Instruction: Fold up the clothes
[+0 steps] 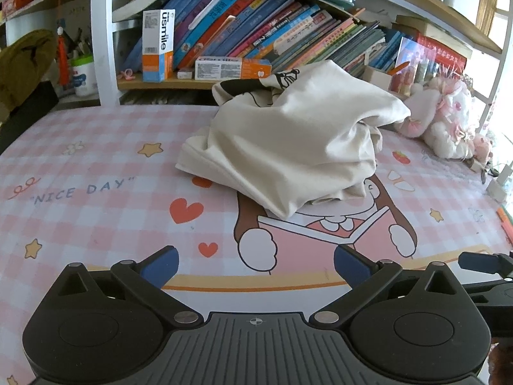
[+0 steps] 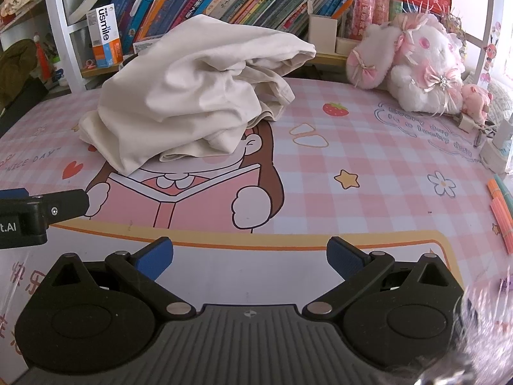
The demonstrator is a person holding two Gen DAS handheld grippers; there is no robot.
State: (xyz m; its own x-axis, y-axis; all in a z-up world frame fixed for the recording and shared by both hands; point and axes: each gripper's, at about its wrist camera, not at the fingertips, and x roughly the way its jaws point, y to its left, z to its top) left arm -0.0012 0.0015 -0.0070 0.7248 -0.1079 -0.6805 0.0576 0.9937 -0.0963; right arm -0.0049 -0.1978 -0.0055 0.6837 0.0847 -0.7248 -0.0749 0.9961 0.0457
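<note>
A cream-white garment [image 1: 288, 138] lies in a crumpled heap on the pink checked desk mat [image 1: 96, 173], with a dark printed patch near its top back edge. The right wrist view has the same garment [image 2: 189, 96] left of centre on the desk mat [image 2: 368, 160]. My left gripper [image 1: 256, 266] hovers open near the front of the mat, well short of the heap, its blue pads empty. My right gripper [image 2: 249, 258] is open too, empty, in front of the heap. The left gripper's finger tip [image 2: 48, 208] pokes into the right wrist view at the left edge.
A bookshelf with slanted books [image 1: 272, 25] and toothpaste boxes [image 1: 158, 45] stands right behind the heap. A white and pink plush toy [image 2: 420, 61] sits at the back right. Orange pens [image 2: 500, 215] and small items [image 2: 500, 150] lie along the right edge. A dark olive bundle [image 1: 22, 67] sits at far left.
</note>
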